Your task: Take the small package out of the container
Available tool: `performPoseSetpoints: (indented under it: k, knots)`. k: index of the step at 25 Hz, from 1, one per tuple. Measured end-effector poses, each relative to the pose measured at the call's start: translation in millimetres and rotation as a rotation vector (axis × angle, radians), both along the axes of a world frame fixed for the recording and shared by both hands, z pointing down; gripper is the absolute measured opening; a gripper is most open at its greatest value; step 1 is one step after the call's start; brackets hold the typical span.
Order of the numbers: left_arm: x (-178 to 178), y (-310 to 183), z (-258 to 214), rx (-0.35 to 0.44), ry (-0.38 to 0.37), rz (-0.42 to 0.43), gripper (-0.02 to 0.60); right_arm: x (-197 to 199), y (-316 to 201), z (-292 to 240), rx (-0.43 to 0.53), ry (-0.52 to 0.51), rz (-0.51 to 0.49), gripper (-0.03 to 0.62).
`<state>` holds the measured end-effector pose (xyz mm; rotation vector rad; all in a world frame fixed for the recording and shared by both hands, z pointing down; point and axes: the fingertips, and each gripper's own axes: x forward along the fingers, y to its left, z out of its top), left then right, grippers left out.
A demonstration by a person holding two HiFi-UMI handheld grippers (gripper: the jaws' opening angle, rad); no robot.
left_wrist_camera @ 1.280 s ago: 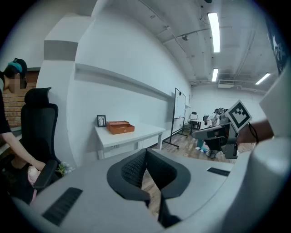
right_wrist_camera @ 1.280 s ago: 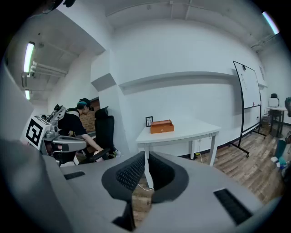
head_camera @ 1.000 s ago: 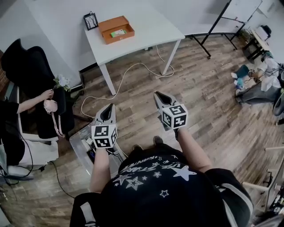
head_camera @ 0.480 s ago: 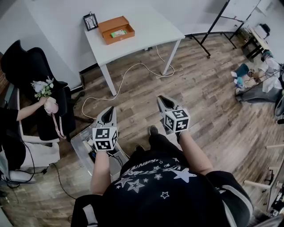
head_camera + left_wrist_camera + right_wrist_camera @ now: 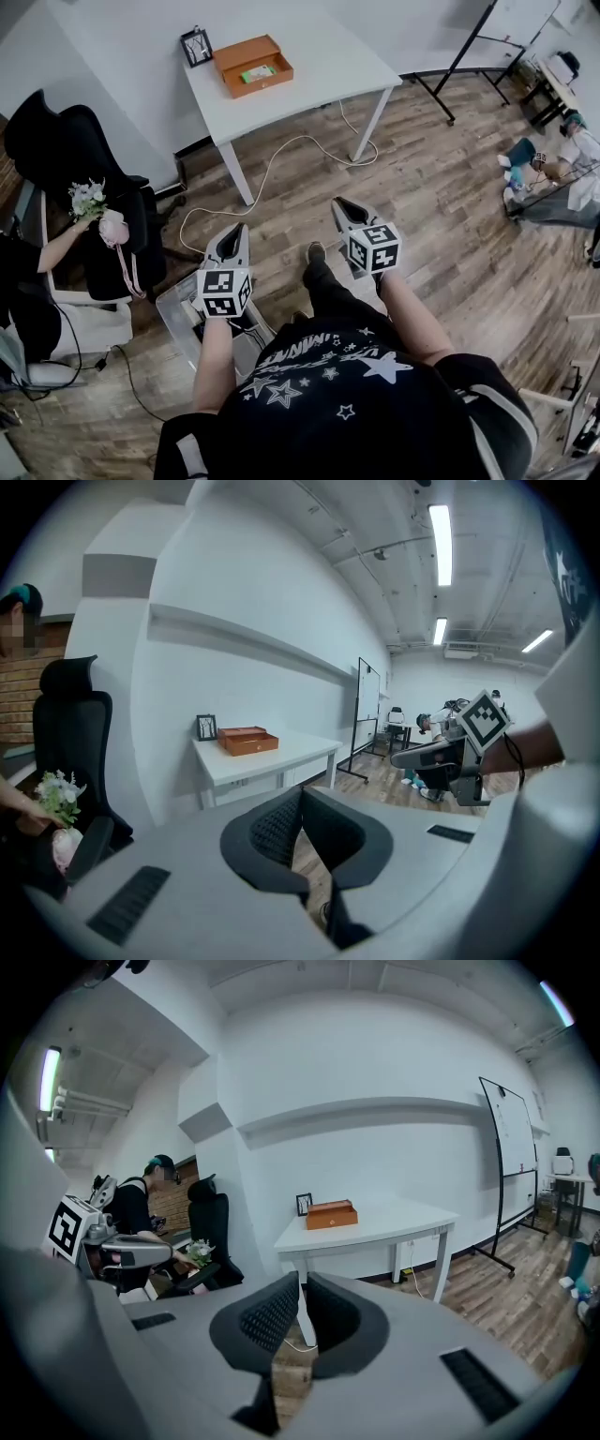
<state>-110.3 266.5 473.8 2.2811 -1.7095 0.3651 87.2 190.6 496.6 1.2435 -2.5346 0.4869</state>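
Package (image 5: 257,72) inside container (image 5: 263,85) shows only from head view.

The worktop (image 5: 319,70) stands ahead of me. On its far left part sits the container (image 5: 251,66), with the small package (image 5: 257,71) inside it and a picture frame (image 5: 196,46) just to its left. A cable (image 5: 272,164) trails over the floor (image 5: 441,206) from under the worktop. A chair (image 5: 66,150) stands to my left, with a seated person (image 5: 19,277) beside it. A bin (image 5: 174,302) lies on the floor below my left gripper (image 5: 232,232). A whiteboard stand (image 5: 469,52) is to the right of the worktop.
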Motion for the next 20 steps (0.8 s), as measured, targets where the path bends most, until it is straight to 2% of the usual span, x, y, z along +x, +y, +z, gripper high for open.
performPoseSetpoints:
  k: [5, 10, 15, 20]
  knots:
    - [-14.5, -36.3, 1.2, 0.0, -0.016, -0.036, 0.018, -12.1, -49.1, -0.1, 0.011, -0.02, -0.021, 0.058]
    - [-25.1, -99.0, 5.6, -0.007, -0.021, -0.057, 0.02, -20.2, -119.0, 8.2, 0.003, -0.036, -0.022, 0.058]
    - [-15.9, -169.2, 6.1, -0.023, -0.034, -0.055, 0.02, -10.8, -189.8, 9.9, -0.008, -0.052, -0.013, 0.058]
    - [1.3, -231.6, -6.9, -0.004, -0.033, -0.042, 0.018, 4.5, -254.7, 1.9, -0.005, -0.061, -0.02, 0.058]
